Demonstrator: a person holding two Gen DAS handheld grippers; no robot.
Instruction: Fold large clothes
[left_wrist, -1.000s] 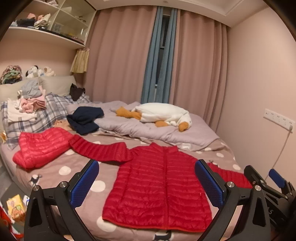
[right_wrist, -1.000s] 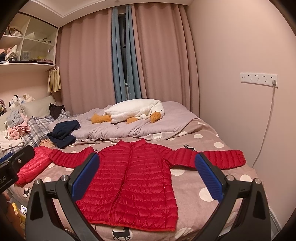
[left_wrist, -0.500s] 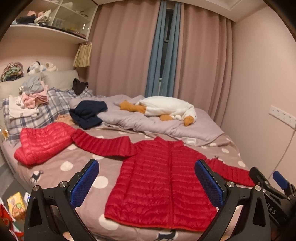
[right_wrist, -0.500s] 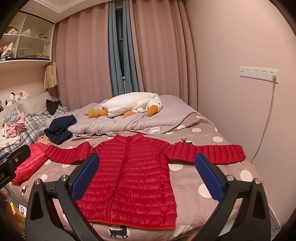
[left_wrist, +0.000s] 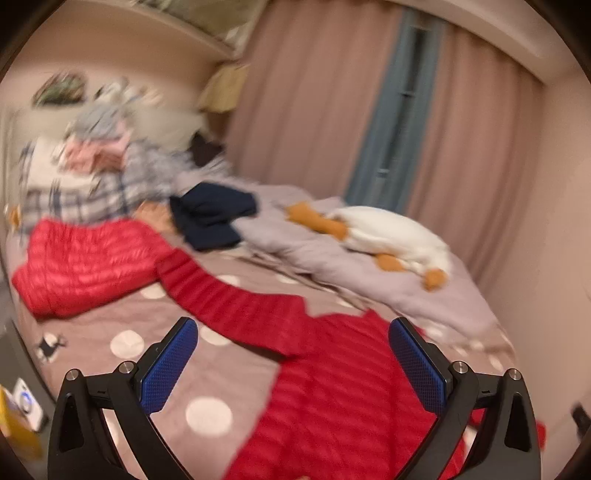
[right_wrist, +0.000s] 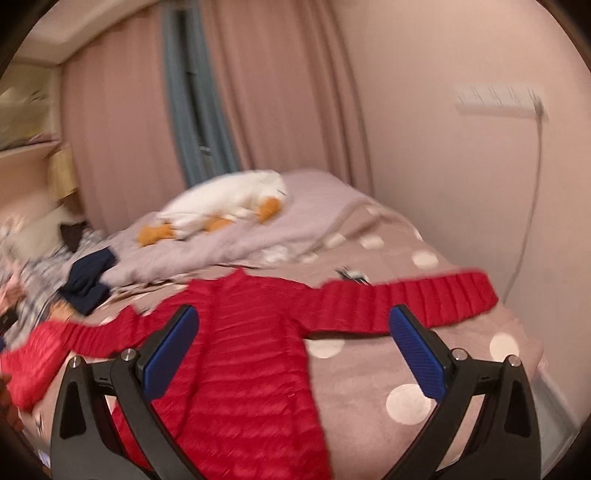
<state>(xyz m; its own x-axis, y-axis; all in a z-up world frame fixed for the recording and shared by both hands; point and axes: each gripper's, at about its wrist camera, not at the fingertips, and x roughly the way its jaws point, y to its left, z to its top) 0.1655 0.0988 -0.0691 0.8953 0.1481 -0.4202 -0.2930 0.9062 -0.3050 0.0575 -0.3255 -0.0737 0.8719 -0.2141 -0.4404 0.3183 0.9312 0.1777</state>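
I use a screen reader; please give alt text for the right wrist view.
A red puffer jacket lies spread flat, sleeves out, on a polka-dot bed, seen blurred past the open right tool. A white goose plush rests behind.

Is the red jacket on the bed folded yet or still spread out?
Spread out. The red jacket lies flat on the dotted bedsheet, both sleeves stretched sideways; nothing is folded over. Both grippers are open, holding nothing.
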